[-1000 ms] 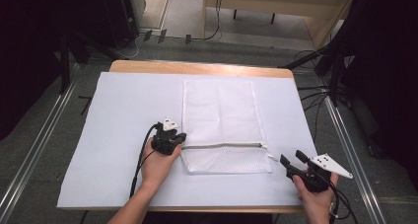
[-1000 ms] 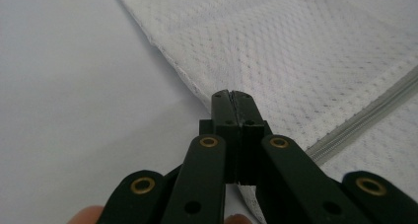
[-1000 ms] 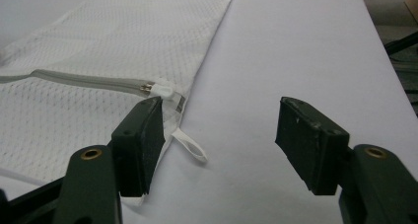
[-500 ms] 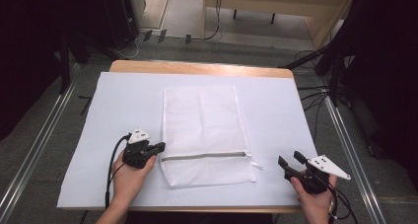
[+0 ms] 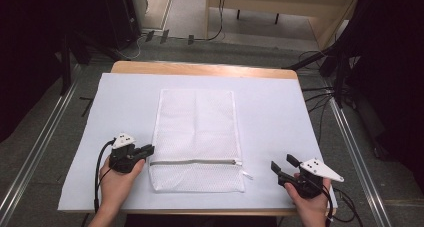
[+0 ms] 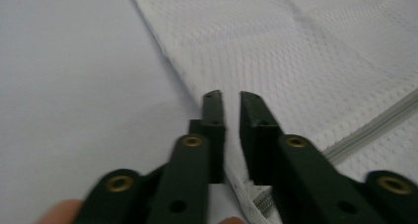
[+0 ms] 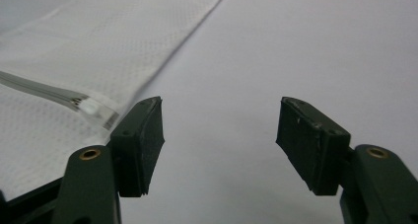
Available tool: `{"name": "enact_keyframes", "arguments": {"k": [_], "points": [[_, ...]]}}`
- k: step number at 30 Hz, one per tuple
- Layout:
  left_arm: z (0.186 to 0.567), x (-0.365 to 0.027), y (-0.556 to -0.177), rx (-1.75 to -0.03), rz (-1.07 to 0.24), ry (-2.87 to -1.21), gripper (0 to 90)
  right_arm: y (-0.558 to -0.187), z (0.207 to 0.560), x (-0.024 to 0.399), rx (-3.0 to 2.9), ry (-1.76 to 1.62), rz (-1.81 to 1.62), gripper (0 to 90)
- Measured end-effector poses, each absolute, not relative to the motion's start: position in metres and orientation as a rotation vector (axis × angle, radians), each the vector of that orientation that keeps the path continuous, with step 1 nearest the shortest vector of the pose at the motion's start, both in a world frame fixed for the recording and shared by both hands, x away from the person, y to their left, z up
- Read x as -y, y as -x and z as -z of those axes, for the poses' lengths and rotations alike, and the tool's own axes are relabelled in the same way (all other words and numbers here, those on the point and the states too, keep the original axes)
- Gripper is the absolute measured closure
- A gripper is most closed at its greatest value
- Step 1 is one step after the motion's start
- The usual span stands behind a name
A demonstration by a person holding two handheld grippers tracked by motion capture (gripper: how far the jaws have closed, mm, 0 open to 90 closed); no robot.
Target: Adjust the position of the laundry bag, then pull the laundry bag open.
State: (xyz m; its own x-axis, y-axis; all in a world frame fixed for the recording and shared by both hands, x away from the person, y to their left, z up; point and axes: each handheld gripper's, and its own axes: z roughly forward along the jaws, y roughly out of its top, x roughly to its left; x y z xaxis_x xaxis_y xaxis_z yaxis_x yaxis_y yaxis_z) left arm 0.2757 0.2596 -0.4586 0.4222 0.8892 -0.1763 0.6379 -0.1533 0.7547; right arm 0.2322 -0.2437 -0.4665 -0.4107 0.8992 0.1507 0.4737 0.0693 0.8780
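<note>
High view: a white mesh laundry bag [image 5: 196,137] lies flat on a white sheet [image 5: 270,112] that covers a wooden table [image 5: 200,68], its long side running away from the person and its grey zipper [image 5: 195,162] crossing it near the edge closest to them. The left gripper [image 5: 149,149], held in the person's left hand [image 5: 117,179], sits at the bag's left edge, level with the zipper's left end. Its jaws have just been opening and now stand a narrow slit apart; in the left gripper view the tips [image 6: 229,103] rest over the bag's hem [image 6: 170,66], with a strip of hem lying in the gap lower down, and the pads do not press on it. The bag's mesh [image 6: 305,51] lies beyond them, the zipper [image 6: 374,123] to their right. The right gripper [image 5: 282,166], in the right hand [image 5: 310,197], hovers well to the right of the bag, near the sheet's front corner. In the right gripper view its jaws stand wide apart with nothing but bare sheet [image 7: 296,46] between them; the zipper's pull end [image 7: 93,108] lies just beyond the left jaw, close to it but apart.
</note>
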Motion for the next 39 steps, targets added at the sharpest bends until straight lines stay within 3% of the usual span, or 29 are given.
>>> {"name": "enact_keyframes", "arguments": {"k": [1, 4, 7, 18, 34, 39], "points": [[0.459, -0.260, -0.274, -1.304, -0.422, -1.868, 70.0, -0.232, 0.466, 0.241, -1.918, -1.357, -1.308, 36.3], [0.457, -0.263, -0.270, -1.310, -0.437, -1.842, 59.2, -0.231, 0.466, 0.231, -1.971, -1.329, -1.377, 40.4], [0.454, -0.262, -0.267, -1.291, -0.434, -1.817, 56.4, -0.229, 0.467, 0.219, -2.010, -1.299, -1.397, 42.0], [0.447, -0.235, -0.259, -1.200, -0.404, -1.837, 53.7, -0.231, 0.474, 0.174, -2.172, -1.235, -1.335, 39.5], [0.448, -0.201, -0.263, -1.106, -0.325, -1.890, 57.1, -0.243, 0.489, 0.148, -2.252, -1.278, -1.214, 35.4], [0.448, -0.192, -0.261, -1.082, -0.305, -1.906, 57.7, -0.243, 0.488, 0.141, -2.270, -1.253, -1.192, 38.5]]}}
